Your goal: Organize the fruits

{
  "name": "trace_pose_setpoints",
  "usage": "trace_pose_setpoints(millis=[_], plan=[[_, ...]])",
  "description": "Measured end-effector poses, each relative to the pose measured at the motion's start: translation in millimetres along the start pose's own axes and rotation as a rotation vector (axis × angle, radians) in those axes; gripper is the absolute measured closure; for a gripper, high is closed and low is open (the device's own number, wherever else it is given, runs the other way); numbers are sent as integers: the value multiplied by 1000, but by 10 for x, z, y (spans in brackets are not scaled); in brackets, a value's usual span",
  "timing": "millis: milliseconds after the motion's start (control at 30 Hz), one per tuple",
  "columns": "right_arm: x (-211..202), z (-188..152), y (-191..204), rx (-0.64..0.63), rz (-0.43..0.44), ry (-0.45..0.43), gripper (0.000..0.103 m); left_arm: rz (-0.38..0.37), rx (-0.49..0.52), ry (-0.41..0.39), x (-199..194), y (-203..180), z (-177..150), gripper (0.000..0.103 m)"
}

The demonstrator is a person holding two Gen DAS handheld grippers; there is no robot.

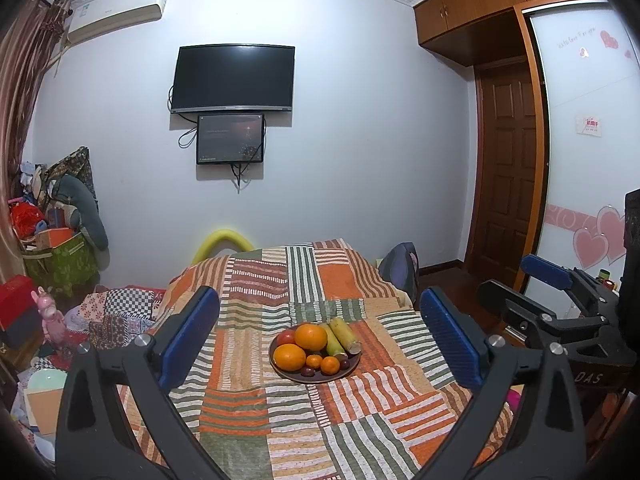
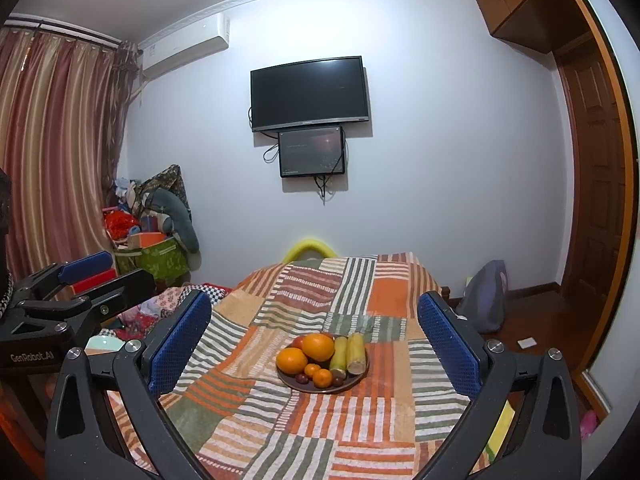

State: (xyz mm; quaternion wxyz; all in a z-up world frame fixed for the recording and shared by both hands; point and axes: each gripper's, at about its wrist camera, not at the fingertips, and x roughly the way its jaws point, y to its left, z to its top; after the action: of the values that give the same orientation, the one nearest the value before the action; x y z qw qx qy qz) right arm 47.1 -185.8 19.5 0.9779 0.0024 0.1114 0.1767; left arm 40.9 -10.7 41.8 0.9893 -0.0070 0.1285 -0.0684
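Note:
A brown plate of fruit sits on the patchwork bedspread. It holds two big oranges, small tangerines, a red apple, two sugarcane pieces and dark small fruits. My left gripper is open and empty, held well back from the plate. My right gripper is open and empty too, and it also shows at the right of the left wrist view. The plate shows in the right wrist view, with the oranges on it.
The bed fills the middle of the room. A TV and a small screen hang on the far wall. Piled bags and boxes stand at the left. A wooden door and wardrobe are at the right.

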Motion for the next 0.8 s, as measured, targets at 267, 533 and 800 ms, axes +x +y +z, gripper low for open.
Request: trace_pose_setpoints(millis=[267,533,800], plan=[[-3,12,16,-1,-1,3,0,-1,-1,5,21,-6,-6,1],[20,13,37,-2,4,9,0,8,-2,8,37,7,-10,1],[42,9,48,1,12,16,0,11,-5,13,41,26,-24,1]])
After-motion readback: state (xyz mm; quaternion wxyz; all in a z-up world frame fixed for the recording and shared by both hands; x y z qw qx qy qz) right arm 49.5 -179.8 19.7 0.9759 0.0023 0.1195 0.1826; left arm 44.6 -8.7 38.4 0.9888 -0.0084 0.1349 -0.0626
